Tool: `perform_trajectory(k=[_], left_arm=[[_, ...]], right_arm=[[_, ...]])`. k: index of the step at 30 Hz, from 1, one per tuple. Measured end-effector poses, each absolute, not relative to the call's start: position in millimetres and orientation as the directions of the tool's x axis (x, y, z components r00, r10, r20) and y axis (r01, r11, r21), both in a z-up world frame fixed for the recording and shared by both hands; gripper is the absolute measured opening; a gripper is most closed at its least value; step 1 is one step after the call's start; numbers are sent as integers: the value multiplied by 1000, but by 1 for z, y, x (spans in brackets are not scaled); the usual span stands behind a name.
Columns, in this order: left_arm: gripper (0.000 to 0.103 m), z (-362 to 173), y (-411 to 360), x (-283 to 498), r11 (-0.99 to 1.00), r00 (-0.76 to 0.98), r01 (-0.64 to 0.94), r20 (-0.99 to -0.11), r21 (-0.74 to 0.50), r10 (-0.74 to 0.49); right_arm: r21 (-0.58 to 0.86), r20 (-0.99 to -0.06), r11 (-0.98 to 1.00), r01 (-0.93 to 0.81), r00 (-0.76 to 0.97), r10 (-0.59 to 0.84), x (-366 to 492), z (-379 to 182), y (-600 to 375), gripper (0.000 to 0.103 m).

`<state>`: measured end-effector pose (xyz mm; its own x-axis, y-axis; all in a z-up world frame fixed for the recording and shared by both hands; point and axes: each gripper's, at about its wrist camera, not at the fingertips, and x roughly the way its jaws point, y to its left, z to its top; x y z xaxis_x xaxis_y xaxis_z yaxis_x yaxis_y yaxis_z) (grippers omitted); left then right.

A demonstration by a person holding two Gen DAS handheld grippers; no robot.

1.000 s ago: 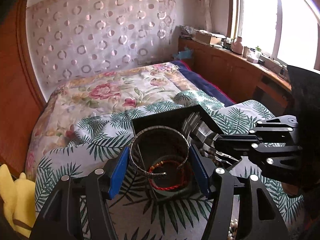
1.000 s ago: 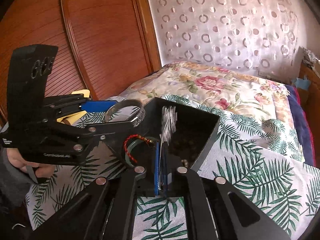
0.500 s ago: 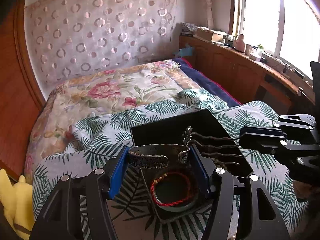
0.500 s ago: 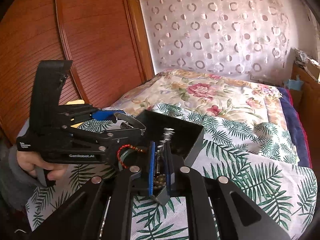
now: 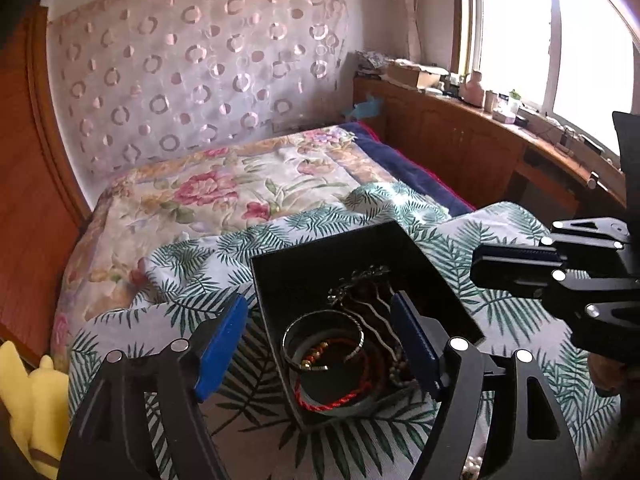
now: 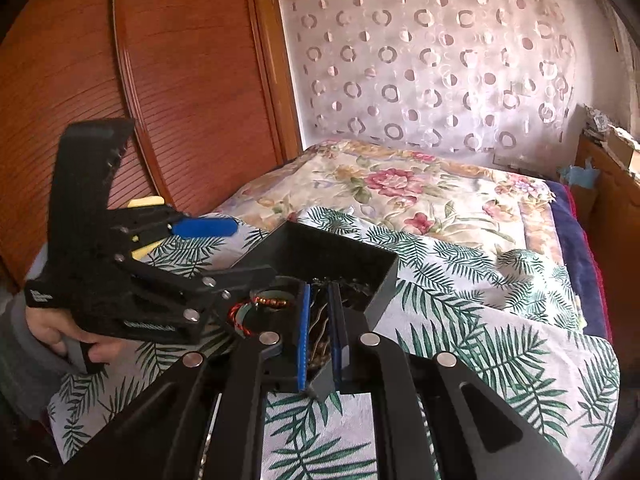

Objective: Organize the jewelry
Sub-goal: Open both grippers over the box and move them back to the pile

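Note:
A black box [image 5: 320,250] sits on the palm-leaf cloth [image 5: 192,272] on the bed. Inside it lie a silver bangle [image 5: 358,326], a red cord bracelet [image 5: 332,402], a beaded bracelet [image 5: 316,354] and wavy silver hairpins [image 5: 368,306]. My left gripper [image 5: 318,338] hovers over the box with its jaws opening; the bangle rests below them, untouched. In the left wrist view my right gripper [image 5: 476,264] is off to the right of the box. In its own view the right gripper [image 6: 319,334] shows only a narrow slit and pinches nothing, just above the box's [image 6: 380,280] near corner.
A yellow plush toy [image 5: 24,396] lies at the bed's left edge. A wooden sill [image 5: 480,120] with bottles and boxes runs along the window. A wooden panel [image 6: 160,80] stands left of the bed. A person's hand [image 6: 52,332] holds the left gripper [image 6: 256,248].
The bangle has left the left jaws and lies in the box; those jaws have widened. The right gripper has drawn back from the box, and the hairpins it held now rest inside.

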<state>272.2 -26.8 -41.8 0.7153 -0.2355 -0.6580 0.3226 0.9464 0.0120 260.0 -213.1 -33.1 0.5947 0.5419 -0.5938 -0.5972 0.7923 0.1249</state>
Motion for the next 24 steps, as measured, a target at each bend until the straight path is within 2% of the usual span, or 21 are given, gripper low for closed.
perform_trajectory(k=[7, 11, 16, 18, 19, 20, 24], left_arm=[[79, -34, -15, 234, 950, 737, 312, -631, -1, -242], [89, -36, -6, 206, 954, 746, 299, -622, -8, -239], [92, -46, 5, 170, 961, 744, 276, -627, -25, -231], [92, -51, 10, 156, 963, 740, 268, -632, -33, -228], [92, -53, 11, 151, 964, 739, 265, -635, -32, -225], [92, -55, 12, 145, 965, 739, 262, -637, -30, -221], [92, -63, 19, 123, 967, 732, 251, -647, -34, -213]], right_arm=[[113, -605, 814, -569, 611, 511, 229, -34, -227, 10], [128, -618, 828, -546, 608, 498, 205, -45, -236, 10], [146, -636, 836, -528, 597, 488, 174, -58, -242, 10], [146, -644, 838, -525, 593, 484, 164, -62, -242, 14], [146, -646, 840, -522, 593, 481, 158, -65, -243, 23], [148, -649, 841, -521, 591, 480, 152, -68, -243, 26], [161, -663, 837, -524, 570, 485, 130, -80, -242, 26]])
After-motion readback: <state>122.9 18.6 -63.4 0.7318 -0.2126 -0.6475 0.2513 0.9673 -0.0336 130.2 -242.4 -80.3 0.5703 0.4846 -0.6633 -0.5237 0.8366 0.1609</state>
